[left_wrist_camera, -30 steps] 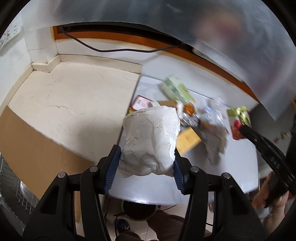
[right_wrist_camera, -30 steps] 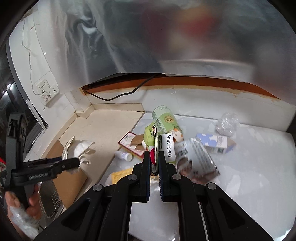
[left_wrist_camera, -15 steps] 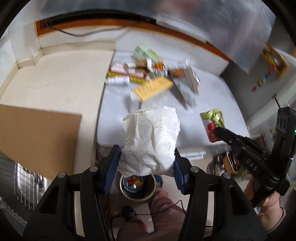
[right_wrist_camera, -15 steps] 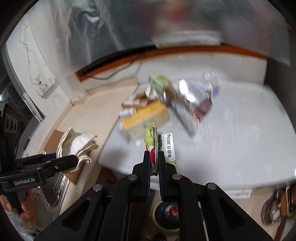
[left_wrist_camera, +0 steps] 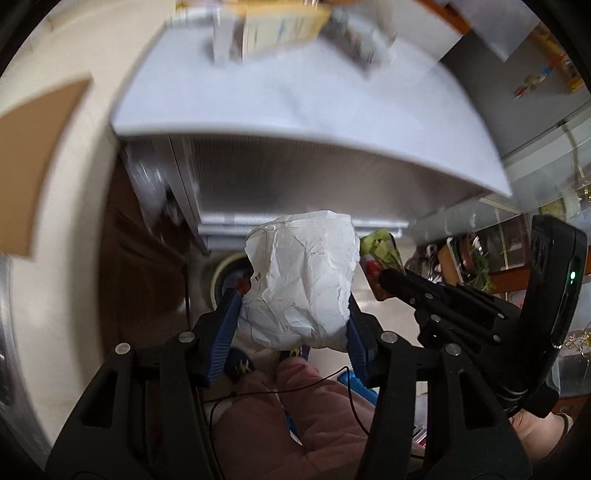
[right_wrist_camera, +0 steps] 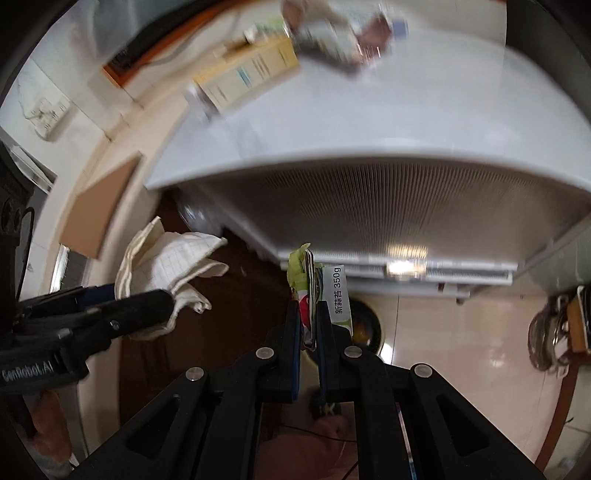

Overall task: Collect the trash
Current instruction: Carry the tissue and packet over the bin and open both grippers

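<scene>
My left gripper [left_wrist_camera: 293, 314] is shut on a crumpled white paper ball [left_wrist_camera: 299, 284], held in front of the white table's edge, above the floor. My right gripper [right_wrist_camera: 309, 321] is shut on a flat green and white food wrapper [right_wrist_camera: 321, 291] marked 350g. The wrapper also shows in the left wrist view [left_wrist_camera: 380, 258], beside the paper ball. The paper ball shows at the left of the right wrist view [right_wrist_camera: 170, 266]. A round bin [right_wrist_camera: 365, 325] stands on the floor below the table edge, partly hidden behind the wrapper; its rim shows in the left wrist view [left_wrist_camera: 221, 273].
The white table [left_wrist_camera: 314, 107] still holds blurred trash at its far side, among it a yellow box [right_wrist_camera: 247, 74] and wrappers [right_wrist_camera: 340, 33]. A brown cardboard sheet [left_wrist_camera: 33, 158] lies on the counter at left. My pink-clad legs [left_wrist_camera: 295, 417] are below.
Both grippers have moved back and down from over the table to in front of its edge, still holding their items. The floor bin has come closer into view.
</scene>
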`<action>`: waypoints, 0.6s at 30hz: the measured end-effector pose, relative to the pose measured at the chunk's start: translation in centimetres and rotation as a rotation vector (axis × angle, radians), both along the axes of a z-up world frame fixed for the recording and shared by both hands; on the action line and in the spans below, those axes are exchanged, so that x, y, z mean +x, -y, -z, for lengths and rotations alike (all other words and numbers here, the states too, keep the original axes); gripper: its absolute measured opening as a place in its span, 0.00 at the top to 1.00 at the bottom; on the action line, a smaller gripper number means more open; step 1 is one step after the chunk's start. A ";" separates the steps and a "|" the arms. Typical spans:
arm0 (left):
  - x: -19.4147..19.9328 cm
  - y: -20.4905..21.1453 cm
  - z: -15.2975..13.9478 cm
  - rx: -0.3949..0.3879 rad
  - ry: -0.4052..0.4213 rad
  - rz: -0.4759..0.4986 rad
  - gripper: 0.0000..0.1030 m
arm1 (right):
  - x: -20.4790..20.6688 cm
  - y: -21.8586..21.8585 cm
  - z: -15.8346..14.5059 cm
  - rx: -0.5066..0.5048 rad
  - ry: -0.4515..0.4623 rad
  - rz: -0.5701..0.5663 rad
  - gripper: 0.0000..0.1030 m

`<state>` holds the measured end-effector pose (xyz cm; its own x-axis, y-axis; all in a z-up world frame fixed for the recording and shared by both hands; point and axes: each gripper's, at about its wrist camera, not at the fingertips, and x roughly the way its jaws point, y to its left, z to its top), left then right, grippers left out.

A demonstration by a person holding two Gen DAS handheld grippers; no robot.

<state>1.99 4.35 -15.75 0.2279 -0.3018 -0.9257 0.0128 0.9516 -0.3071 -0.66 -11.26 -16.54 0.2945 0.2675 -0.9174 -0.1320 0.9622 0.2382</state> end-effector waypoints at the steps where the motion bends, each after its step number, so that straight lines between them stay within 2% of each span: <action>1: 0.0 0.3 1.4 0.002 -0.015 -0.005 0.51 | 0.2 0.3 1.4 0.005 -0.024 0.002 0.93; 5: 0.0 1.5 8.5 0.026 -0.075 -0.040 0.51 | 0.3 1.3 8.2 0.012 -0.115 -0.007 0.93; 11: 0.3 1.5 21.8 0.070 -0.185 -0.126 0.51 | 1.1 2.2 20.7 0.005 -0.255 -0.022 0.93; 14: 0.8 1.9 27.2 0.096 -0.220 -0.133 0.50 | 2.1 2.1 26.5 -0.015 -0.289 -0.039 0.93; 18: 1.6 2.3 32.3 0.118 -0.234 -0.128 0.49 | 2.7 1.4 32.6 -0.007 -0.325 -0.068 0.92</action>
